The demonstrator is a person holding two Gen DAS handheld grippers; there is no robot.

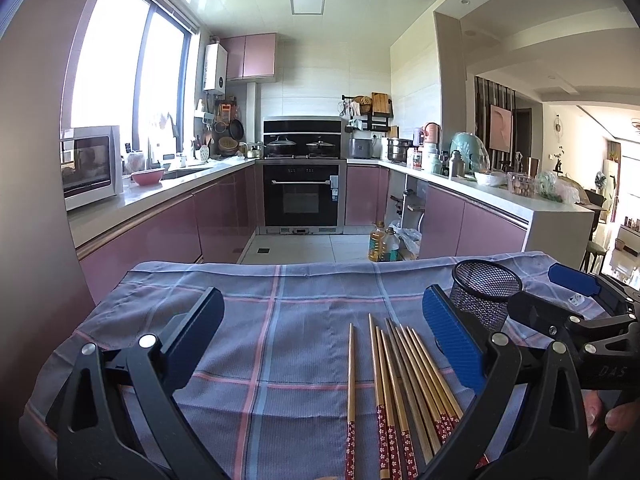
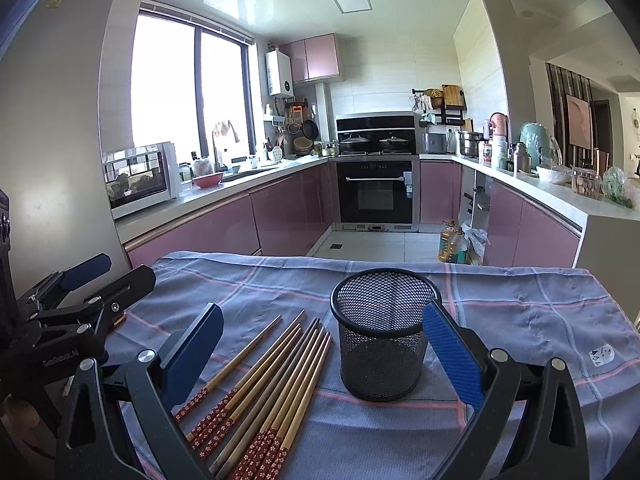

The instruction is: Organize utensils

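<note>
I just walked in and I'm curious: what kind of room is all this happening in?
A home kitchen, by the look of it: a built-in oven with lidded pans on the hob above, pink cabinets under a sink counter, and chopsticks beside a mesh holder on a checked cloth.

I see the wooden chopsticks [image 2: 264,392] with red flowered ends lying flat, fanned side by side on the checked cloth. Just to their right, the black mesh holder [image 2: 382,332] stands upright, empty.
</note>
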